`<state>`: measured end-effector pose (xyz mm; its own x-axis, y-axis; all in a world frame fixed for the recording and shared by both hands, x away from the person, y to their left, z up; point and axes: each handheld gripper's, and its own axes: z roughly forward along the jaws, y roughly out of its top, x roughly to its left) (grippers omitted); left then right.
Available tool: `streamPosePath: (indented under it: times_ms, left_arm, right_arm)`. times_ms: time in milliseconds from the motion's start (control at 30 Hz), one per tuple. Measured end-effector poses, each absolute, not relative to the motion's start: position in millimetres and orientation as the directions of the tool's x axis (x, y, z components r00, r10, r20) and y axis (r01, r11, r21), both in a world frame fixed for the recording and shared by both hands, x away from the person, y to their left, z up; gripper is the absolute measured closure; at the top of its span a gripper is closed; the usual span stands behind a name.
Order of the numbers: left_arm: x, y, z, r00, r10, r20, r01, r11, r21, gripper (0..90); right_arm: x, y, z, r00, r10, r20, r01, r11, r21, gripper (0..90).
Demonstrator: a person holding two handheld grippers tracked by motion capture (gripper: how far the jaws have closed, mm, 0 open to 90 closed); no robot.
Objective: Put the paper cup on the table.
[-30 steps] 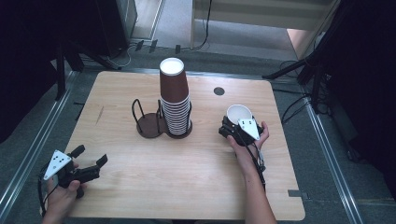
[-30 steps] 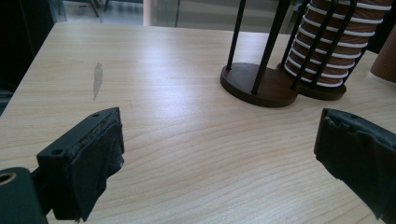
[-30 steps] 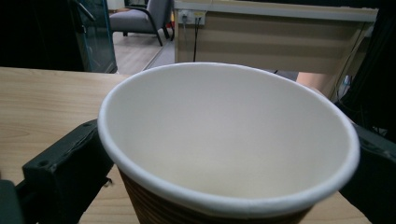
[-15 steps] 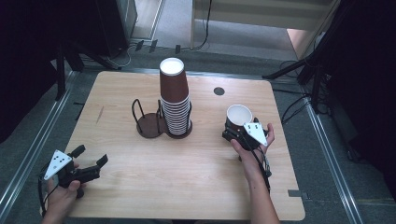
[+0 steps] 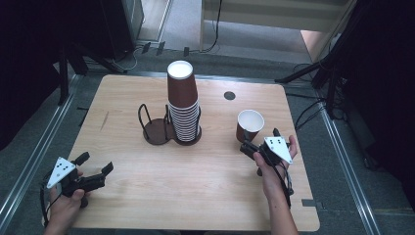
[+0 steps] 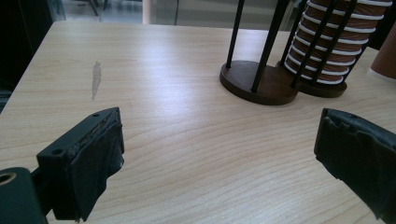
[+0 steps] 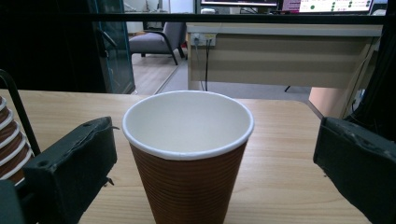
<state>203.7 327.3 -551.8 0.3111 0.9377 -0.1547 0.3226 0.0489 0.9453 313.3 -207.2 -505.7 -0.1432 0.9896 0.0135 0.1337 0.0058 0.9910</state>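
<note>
The left claw [image 6: 219, 163] is hovering low over the pale wooden desk [image 6: 177, 140], its two black padded jaws standing wide apart with bare wood showing between them. Ahead and to the right, a dark brown round-based holder with thin black upright rods [image 6: 261, 81] is standing on the desk, and a stack of ribbed brown paper cups with white rims [image 6: 334, 46] is sitting within its farther ring. A grey scuff mark [image 6: 96, 78] is showing on the wood at left.

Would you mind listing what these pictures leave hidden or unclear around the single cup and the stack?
- Single cup: its base is cut off by the bottom edge of the right gripper view.
- Cup stack: its top is cut off by the upper edge of the left gripper view.
- Right gripper: in the high view its grey plate covers the jaws, so their gap is unclear there.
</note>
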Motion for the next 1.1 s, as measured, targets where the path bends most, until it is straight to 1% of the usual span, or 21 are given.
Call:
streamPosePath:
  times_ms: [200,600,1100]
  left_arm:
    - [204,327,-552,0.312,0.937,-0.157,0.324,0.050,0.945,2.4]
    - [204,327,-552,0.313,0.937,-0.152,0.327,0.044,0.944,2.4]
    - [204,327,-552,0.310,0.938,-0.153,0.326,0.046,0.944,2.4]
  right_arm:
    - [305,-217,-506,-0.139,0.990,0.034,0.138,-0.015,0.990,0.0]
    - [284,-244,-508,-0.119,0.993,0.021,0.139,-0.004,0.990,0.0]
    - [268,-264,-514,-0.096,0.995,0.020,0.146,-0.006,0.989,0.0]
